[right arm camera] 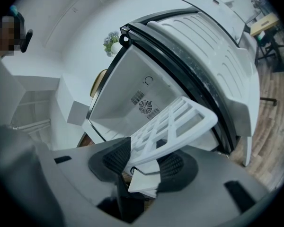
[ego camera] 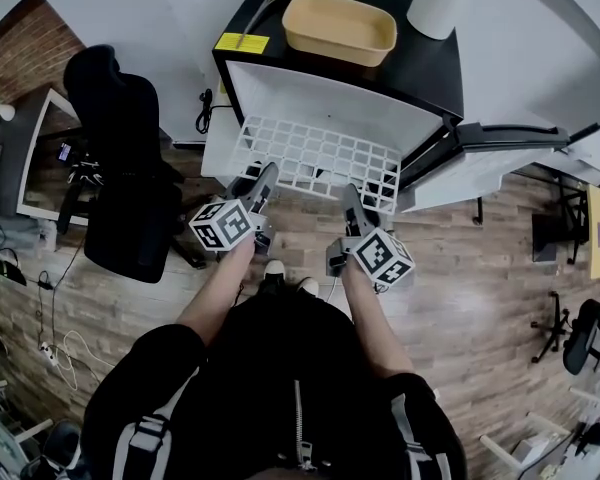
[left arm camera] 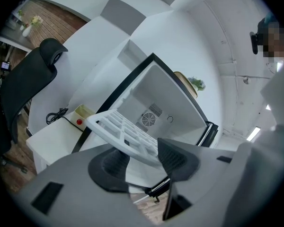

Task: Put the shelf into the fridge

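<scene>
Shelf (ego camera: 320,158), a white grid, sits at the open fridge (ego camera: 330,103) mouth; my left gripper (ego camera: 264,183) clamps its near left edge, my right gripper (ego camera: 351,203) its near right edge.

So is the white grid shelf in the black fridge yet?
Out: the white grid shelf sits before the open black fridge, clamped by left gripper and right gripper.

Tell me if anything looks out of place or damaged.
Only the grid shelf: it hangs before the open mini fridge, not seated, gripped at its near edge by left tongs and right tongs. No damage shows.
</scene>
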`<state>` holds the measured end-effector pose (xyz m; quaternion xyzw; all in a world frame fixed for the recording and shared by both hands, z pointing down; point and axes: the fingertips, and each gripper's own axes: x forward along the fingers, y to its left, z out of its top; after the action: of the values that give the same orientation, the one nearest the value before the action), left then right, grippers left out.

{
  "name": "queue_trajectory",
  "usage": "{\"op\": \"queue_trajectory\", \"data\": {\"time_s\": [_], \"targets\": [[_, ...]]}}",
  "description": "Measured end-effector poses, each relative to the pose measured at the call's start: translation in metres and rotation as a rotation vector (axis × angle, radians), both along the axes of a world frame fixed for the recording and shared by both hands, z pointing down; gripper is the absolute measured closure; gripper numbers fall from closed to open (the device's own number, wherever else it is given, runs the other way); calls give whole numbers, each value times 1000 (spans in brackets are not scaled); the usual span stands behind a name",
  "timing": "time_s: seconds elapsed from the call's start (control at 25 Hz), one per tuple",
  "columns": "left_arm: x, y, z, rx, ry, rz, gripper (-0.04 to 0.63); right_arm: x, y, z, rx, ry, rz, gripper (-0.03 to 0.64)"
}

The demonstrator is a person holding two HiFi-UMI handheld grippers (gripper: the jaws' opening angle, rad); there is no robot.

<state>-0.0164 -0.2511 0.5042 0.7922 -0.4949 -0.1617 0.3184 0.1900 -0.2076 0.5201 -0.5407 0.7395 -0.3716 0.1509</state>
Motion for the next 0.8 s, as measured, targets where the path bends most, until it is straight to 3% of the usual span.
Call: {"op": "queue_trajectory", "data": {"time_s": [0.8], "targets": [[0, -14, 5, 7, 6, 45, 390, -1, -7, 6, 6, 0, 67, 446]]}}
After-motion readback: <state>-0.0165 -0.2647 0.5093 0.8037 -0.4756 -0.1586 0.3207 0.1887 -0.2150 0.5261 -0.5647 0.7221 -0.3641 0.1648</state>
